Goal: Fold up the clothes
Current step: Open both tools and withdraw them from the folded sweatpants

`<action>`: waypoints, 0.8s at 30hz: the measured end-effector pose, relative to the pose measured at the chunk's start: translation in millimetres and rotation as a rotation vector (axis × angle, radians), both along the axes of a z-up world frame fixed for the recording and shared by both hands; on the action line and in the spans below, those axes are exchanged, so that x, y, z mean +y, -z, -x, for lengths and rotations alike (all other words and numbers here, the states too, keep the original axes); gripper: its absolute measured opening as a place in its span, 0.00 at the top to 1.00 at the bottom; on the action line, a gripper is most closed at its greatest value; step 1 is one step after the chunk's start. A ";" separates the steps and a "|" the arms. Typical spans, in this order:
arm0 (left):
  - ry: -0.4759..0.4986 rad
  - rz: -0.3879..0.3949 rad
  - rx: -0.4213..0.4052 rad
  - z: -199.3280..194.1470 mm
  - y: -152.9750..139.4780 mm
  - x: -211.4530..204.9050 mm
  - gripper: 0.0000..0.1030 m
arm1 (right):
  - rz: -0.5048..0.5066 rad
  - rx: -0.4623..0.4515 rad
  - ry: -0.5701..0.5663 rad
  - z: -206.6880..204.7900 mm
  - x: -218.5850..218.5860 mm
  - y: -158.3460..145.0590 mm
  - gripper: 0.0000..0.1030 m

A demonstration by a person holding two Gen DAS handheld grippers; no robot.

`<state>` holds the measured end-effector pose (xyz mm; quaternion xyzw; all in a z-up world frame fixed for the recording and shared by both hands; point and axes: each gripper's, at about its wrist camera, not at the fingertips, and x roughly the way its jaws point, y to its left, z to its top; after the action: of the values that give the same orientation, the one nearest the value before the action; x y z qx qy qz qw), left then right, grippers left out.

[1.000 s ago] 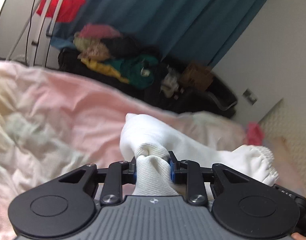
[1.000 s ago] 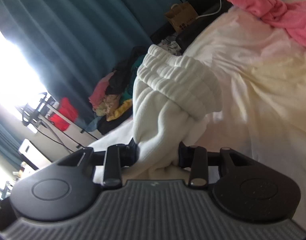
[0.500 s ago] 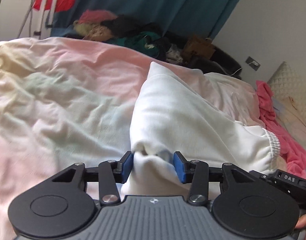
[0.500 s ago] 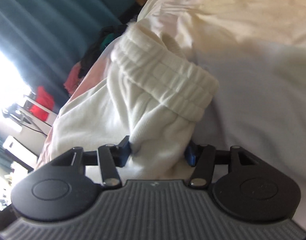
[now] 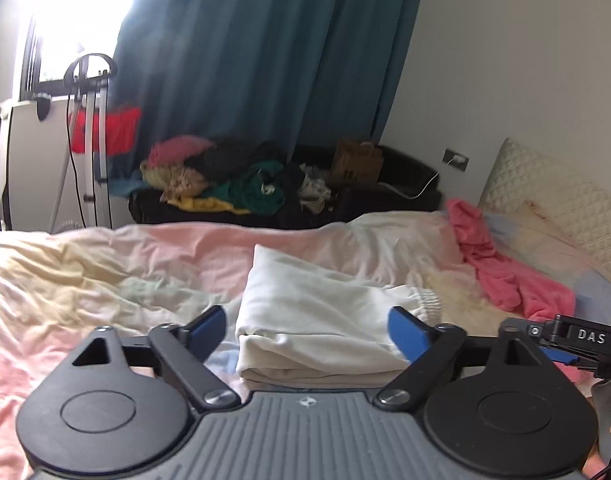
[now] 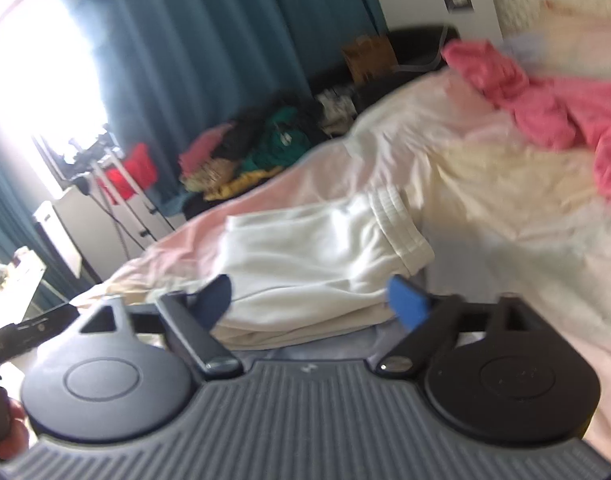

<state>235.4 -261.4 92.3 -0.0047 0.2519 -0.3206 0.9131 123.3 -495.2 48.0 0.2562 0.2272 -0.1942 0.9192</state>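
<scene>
Our left gripper (image 5: 307, 330) and right gripper (image 6: 309, 300), fingers spread wide and holding nothing, just before the folded white garment (image 5: 317, 320) on the bed (image 5: 105, 280), pink garment (image 5: 501, 276) beyond it toward the pillow (image 5: 545, 196), clothes pile (image 5: 233, 184) behind it under the blue curtain (image 5: 265, 60)

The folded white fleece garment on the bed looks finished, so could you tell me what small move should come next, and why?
Probably reach the right gripper toward the crumpled pink garment. Both it and the left gripper are open and empty, the folded white fleece garment lies flat, and the pink one is unfolded.
</scene>
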 end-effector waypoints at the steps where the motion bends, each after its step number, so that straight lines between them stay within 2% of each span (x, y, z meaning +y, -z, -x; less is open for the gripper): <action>1: 0.003 -0.001 -0.027 16.3 -8.7 5.9 0.00 | 0.008 0.001 -0.006 8.8 8.7 -8.7 0.15; 6: -0.001 -0.005 -0.113 89.7 -40.3 41.0 0.00 | 0.049 -0.021 -0.063 52.3 54.3 -42.0 0.15; 14: -0.010 0.010 -0.196 186.0 -61.6 103.8 0.00 | 0.190 -0.065 -0.141 118.7 130.9 -76.8 0.15; 18: -0.015 0.017 -0.237 234.2 -72.3 135.2 0.00 | 0.202 -0.109 -0.160 146.2 155.9 -84.2 0.15; 24: -0.060 0.047 -0.215 275.9 -62.7 169.5 0.00 | 0.228 -0.136 -0.146 174.0 180.7 -80.0 0.15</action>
<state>-40.5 -91.9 155.0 0.0008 0.1448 -0.2974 0.9437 -50.7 -314.4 128.0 0.1455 0.1588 -0.1334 0.9674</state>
